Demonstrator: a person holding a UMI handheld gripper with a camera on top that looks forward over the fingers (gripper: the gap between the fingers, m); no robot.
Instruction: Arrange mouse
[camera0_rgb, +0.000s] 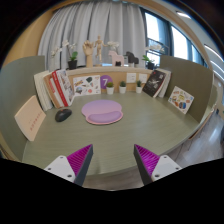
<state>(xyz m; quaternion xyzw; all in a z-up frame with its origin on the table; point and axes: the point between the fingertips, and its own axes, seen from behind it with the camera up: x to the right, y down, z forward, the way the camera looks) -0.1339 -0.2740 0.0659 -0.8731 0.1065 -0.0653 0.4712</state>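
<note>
A small dark mouse (63, 115) lies on the grey-green table (120, 140), far ahead and to the left of my fingers. To its right lies a round pink pad (102, 112). My gripper (113, 161) is held back from both, above the near part of the table. Its two fingers (78, 160) with magenta pads stand wide apart with nothing between them.
Books (55, 88) lean at the back left behind the mouse. Picture cards (180, 98) and small pots (123, 87) line the back of the table. A notebook (30, 118) lies at the far left. Curtains and windows stand behind.
</note>
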